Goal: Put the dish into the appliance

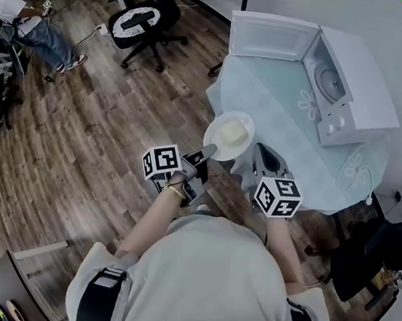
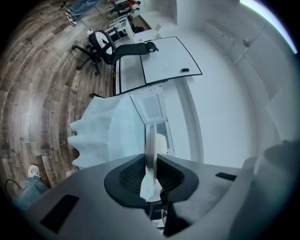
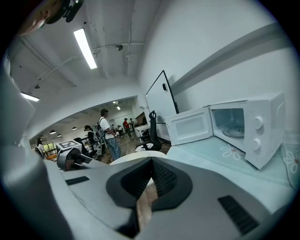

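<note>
The left gripper (image 1: 208, 152) (image 2: 151, 168) was clamped on the rim of a round white plate (image 1: 229, 134) (image 2: 151, 140) with pale yellow food on it. A bare forearm (image 1: 150, 219) reached forward to hold it out. The plate hung by the near edge of the light blue cloth-covered desk (image 1: 269, 92), well apart from the white microwave (image 1: 357, 88), whose door (image 1: 272, 37) stood open. The right gripper (image 1: 260, 155) (image 3: 150, 164) sat just beside the plate, jaws pressed together on nothing. Below lay a brown wooden floor (image 1: 81, 118) and a black office chair (image 1: 142, 20).

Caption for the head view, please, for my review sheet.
Left gripper holds a white plate of pale food by its rim at the table edge, open microwave ahead.
</note>
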Demonstrator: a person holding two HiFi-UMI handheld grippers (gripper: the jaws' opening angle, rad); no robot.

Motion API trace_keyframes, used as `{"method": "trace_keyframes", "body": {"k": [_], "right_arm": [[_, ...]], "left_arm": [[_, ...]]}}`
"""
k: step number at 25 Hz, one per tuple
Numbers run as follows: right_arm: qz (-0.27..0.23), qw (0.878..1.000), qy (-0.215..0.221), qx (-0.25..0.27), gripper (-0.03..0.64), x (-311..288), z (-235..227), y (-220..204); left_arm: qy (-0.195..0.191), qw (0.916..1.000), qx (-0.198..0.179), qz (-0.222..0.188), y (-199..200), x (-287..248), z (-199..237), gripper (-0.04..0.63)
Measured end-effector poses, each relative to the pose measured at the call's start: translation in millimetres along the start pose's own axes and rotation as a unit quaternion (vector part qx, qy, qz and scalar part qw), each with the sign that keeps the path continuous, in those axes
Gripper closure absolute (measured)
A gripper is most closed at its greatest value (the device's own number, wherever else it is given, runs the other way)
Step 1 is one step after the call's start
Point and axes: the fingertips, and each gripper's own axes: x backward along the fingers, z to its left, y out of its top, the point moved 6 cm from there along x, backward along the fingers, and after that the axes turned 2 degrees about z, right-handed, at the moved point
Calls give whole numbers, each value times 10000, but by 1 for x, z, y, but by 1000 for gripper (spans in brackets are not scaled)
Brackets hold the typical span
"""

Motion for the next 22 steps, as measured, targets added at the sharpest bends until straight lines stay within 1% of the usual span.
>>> {"method": "trace_keyframes", "body": {"k": [6,12,16,22], "right_arm": [[-120,9997,-225,-52,609,-16,7,7],[-183,9990,-404,-101,610,-25,5,11],[-164,9987,-488,-22,610,-34,-9,13],[-241,9978,-607,-103,609,-54,-39,30]], "left_arm": [[10,9999,-2,163,26,3,6,540],[-31,9997,10,257,41,1,7,540],[-38,9997,3,227,56,-13,8,540],[-58,9997,59,244,80,-42,6,540]]}}
